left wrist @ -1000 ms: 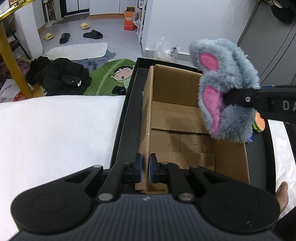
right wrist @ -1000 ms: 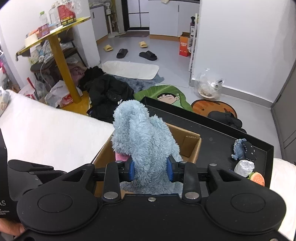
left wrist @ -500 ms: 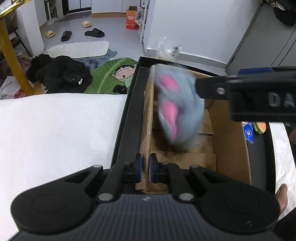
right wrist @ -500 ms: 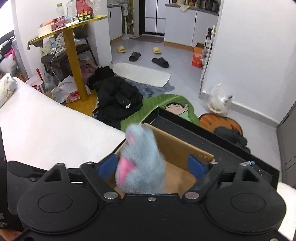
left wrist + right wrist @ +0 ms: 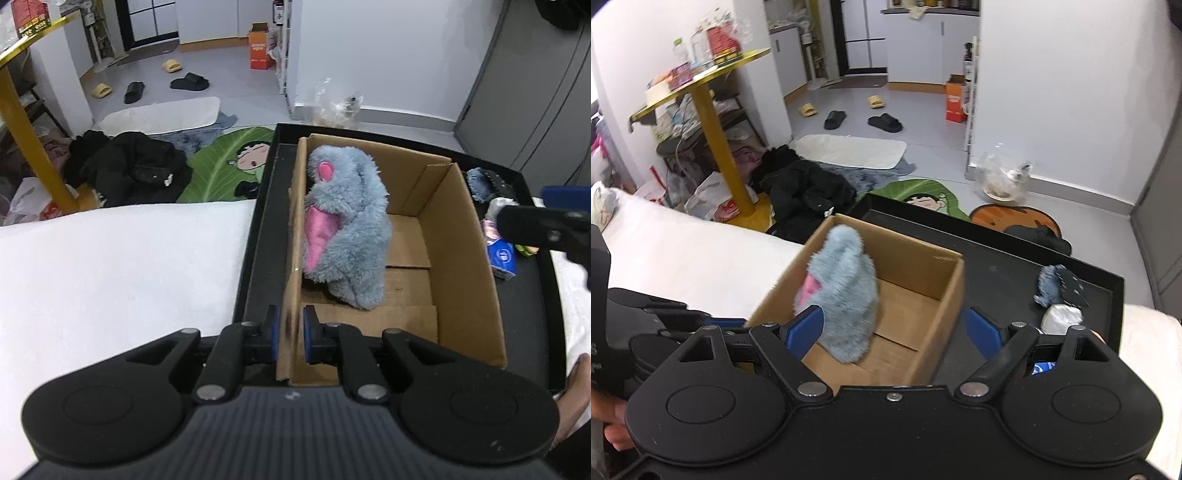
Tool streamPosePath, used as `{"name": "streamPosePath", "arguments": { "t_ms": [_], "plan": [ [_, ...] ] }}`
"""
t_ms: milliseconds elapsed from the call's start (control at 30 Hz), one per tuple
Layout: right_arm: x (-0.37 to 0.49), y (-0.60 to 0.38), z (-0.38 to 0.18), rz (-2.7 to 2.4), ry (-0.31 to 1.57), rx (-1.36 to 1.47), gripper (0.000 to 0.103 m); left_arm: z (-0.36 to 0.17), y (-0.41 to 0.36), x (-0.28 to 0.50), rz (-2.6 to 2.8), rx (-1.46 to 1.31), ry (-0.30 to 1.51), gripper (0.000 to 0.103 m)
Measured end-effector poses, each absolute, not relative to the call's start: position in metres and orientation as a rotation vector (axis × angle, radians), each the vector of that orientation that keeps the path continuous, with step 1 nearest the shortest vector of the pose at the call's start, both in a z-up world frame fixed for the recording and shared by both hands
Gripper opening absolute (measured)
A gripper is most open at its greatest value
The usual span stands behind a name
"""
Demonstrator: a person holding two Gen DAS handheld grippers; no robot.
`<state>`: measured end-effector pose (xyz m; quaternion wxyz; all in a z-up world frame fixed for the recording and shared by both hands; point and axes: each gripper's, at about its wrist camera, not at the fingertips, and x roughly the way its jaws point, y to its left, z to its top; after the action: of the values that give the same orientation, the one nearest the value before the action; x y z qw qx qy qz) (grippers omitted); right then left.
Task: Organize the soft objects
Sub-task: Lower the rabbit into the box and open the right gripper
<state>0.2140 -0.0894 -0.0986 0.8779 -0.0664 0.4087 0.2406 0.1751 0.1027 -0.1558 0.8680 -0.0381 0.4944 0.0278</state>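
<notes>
— Where are the fingers?
— My left gripper [image 5: 290, 334] pinches the cardboard box [image 5: 469, 295] wall; my right gripper [image 5: 894, 332] gapes wide, empty. The grey plush toy [image 5: 351, 229] stands inside, at the box's left wall.
— Next?
— I'd say fetch the small blue-grey soft item [image 5: 1058, 286] at the black tray [image 5: 997, 269]'s far right corner.

Grey floor [image 5: 923, 122], white walls [image 5: 1052, 74]. Yellow round table [image 5: 701, 77] upper left, cluttered; white cabinets [image 5: 916, 48] at top centre. Slippers [image 5: 884, 122], white mat [image 5: 849, 151], black clothing heap [image 5: 805, 184] and green cartoon rug [image 5: 229, 166] mid-frame.
</notes>
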Motion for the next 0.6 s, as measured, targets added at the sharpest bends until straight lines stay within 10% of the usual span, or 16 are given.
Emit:
{"name": "streamPosePath", "arguments": {
  "t_ms": [200, 333, 600],
  "plan": [
    [0.215, -0.119, -0.105, 0.460, 0.844, -0.084, 0.082, -0.150, 0.101, 0.174, 0.091, -0.055, 1.020, 0.018],
    [0.216, -0.139, -0.112, 0.426, 0.841, -0.046, 0.081, -0.139, 0.094, 0.171, 0.084, -0.028, 0.977, 0.046],
    [0.226, -0.180, -0.145, 0.306, 0.859, 0.086, 0.082, -0.132, 0.077, 0.185, 0.078, 0.103, 0.963, 0.062]
  ]
}}
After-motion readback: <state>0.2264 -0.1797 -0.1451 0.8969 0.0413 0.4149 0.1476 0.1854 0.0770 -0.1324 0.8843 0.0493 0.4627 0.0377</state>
